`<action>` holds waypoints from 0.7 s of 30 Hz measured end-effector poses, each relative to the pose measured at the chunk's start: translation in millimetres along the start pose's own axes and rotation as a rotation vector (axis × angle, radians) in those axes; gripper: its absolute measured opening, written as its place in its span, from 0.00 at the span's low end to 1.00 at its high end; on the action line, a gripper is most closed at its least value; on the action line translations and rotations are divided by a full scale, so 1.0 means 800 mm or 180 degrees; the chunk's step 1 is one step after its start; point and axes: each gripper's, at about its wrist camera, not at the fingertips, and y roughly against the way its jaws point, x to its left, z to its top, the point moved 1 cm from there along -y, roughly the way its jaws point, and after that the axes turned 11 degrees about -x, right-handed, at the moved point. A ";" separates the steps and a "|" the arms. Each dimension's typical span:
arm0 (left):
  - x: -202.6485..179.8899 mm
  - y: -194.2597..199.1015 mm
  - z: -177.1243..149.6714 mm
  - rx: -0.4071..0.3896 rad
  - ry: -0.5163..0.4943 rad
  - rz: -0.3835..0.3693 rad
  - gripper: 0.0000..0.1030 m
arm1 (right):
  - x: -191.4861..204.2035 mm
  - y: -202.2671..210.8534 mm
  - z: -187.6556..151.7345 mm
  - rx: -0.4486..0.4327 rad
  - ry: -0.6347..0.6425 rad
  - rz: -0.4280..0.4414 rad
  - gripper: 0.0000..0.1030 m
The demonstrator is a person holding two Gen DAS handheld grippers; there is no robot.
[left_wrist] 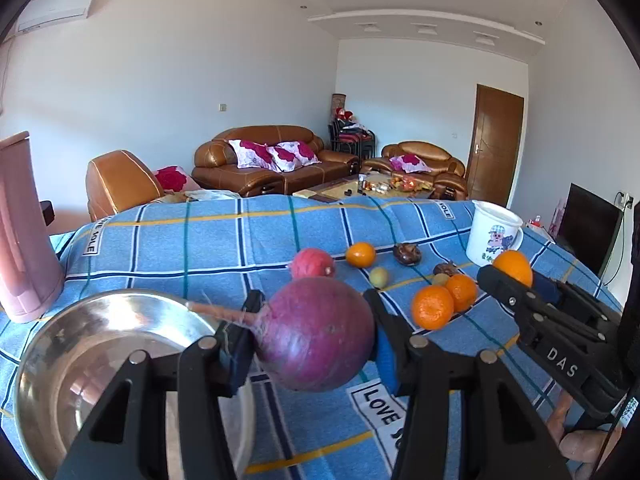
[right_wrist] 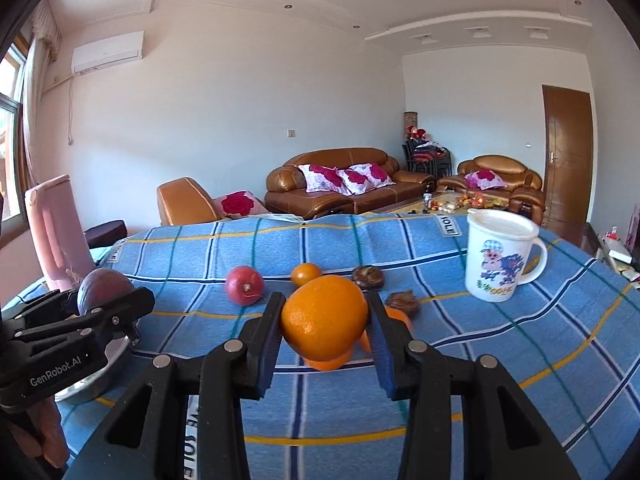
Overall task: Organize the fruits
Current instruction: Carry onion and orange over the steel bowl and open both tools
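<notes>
My left gripper (left_wrist: 314, 312) is shut on a big round purple radish (left_wrist: 316, 344) with a thin root tail, held just right of a steel bowl (left_wrist: 100, 340). My right gripper (right_wrist: 325, 310) is shut on a large orange (right_wrist: 324, 320), lifted above the blue checked cloth (right_wrist: 440, 360). The left wrist view shows the right gripper (left_wrist: 505, 276) and its orange (left_wrist: 514, 266) at the right. In the right wrist view the left gripper (right_wrist: 120, 304) carries the radish (right_wrist: 102, 288) over the bowl's edge (right_wrist: 92, 380).
On the cloth lie a red round fruit (left_wrist: 312, 264), a small orange (left_wrist: 361, 254), two mandarins (left_wrist: 432, 307), small greenish fruits (left_wrist: 378, 277) and brown pieces (left_wrist: 407, 253). A white mug (left_wrist: 494, 236) stands at the right, a pink jug (left_wrist: 20, 232) at the left.
</notes>
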 end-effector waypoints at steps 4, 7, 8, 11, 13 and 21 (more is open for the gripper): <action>0.038 0.017 -0.004 -0.0016 0.0031 0.0193 0.50 | 0.045 -0.002 -0.001 -0.0009 -0.0022 0.0198 0.41; 0.069 0.027 -0.006 -0.0031 0.0089 0.0380 0.50 | 0.080 -0.010 -0.005 0.0020 -0.0011 0.0343 0.41; 0.078 0.032 -0.008 -0.0048 0.0088 0.0445 0.50 | 0.092 -0.012 -0.006 0.0025 0.0005 0.0387 0.41; 0.100 0.041 -0.009 -0.0090 0.0057 0.0641 0.50 | 0.127 -0.020 -0.008 0.0030 0.0060 0.0501 0.41; 0.117 0.046 -0.011 -0.0082 0.0075 0.0751 0.50 | 0.148 -0.027 -0.012 0.0065 0.0076 0.0585 0.41; 0.161 0.047 -0.022 0.0095 0.0128 0.1210 0.50 | 0.208 -0.058 -0.026 0.0320 0.0199 0.0774 0.41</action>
